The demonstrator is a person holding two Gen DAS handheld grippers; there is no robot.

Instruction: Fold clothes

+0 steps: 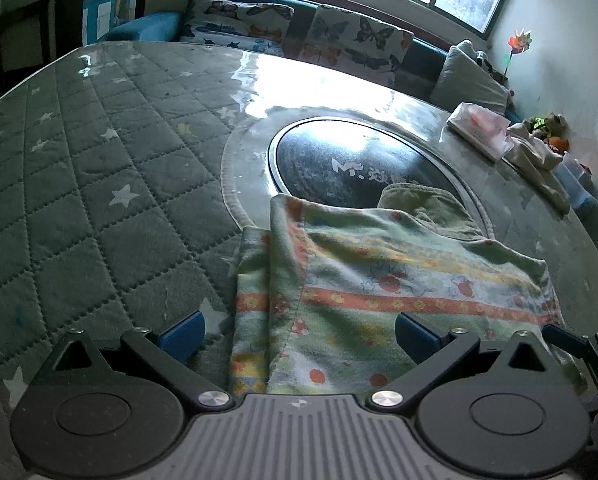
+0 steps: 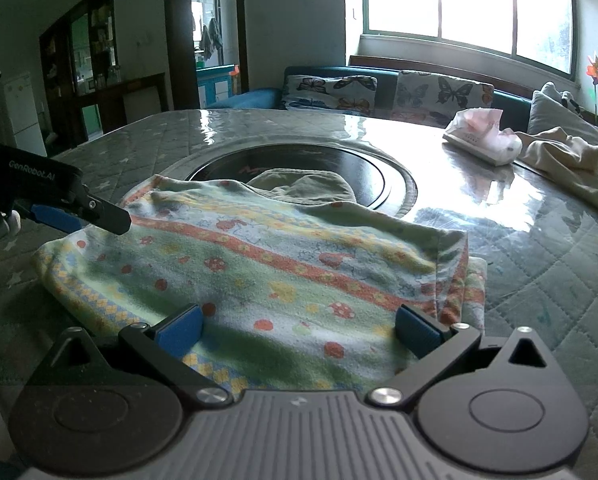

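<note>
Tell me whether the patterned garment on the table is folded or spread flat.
Partly folded: the patterned garment lies doubled, an upper layer's edge over a lower layer at its side. Both grippers are open.

Both wrist views low, close over the patterned garment (image 1: 379, 280), facing window, sharing the table (image 2: 539, 260).

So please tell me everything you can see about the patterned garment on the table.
The patterned garment looks like soft, worn knit cloth, pale green with orange, yellow and blue bands, red spots and small flowers. It lies folded over itself on the table, with a layer sticking out at one side, its plain greenish inside showing at the far end over the dark round inset. Both claws are open over its near edge.
</note>
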